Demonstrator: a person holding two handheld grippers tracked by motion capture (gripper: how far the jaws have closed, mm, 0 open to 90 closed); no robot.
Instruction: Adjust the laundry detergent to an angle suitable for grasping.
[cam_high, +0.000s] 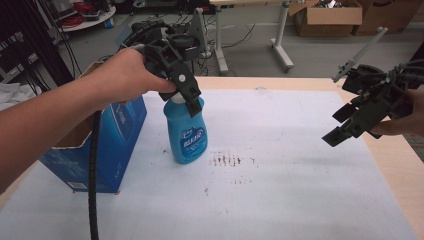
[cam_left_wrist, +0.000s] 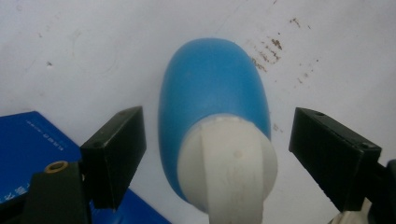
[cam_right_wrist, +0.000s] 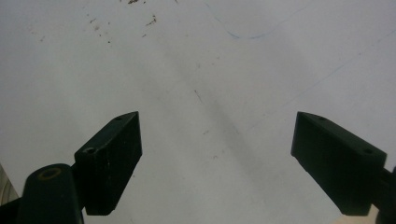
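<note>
A blue plastic bottle (cam_high: 186, 132) with a white cap stands upright on the white sheet, left of centre. My left gripper (cam_high: 186, 97) hangs right over its cap, pointing down. In the left gripper view the jaws stand wide apart on either side of the white cap (cam_left_wrist: 228, 165), with a gap on each side and no contact. The left gripper (cam_left_wrist: 217, 149) is open. My right gripper (cam_high: 345, 125) hovers over the sheet at the right edge, held in a hand. The right gripper (cam_right_wrist: 217, 158) is open, with bare white sheet between its jaws.
An open blue cardboard box (cam_high: 92, 150) stands just left of the bottle, close to the left gripper. The white sheet (cam_high: 280, 190) has brown smudges (cam_high: 227, 160) right of the bottle. Wooden table edge (cam_high: 400, 160) runs along the right.
</note>
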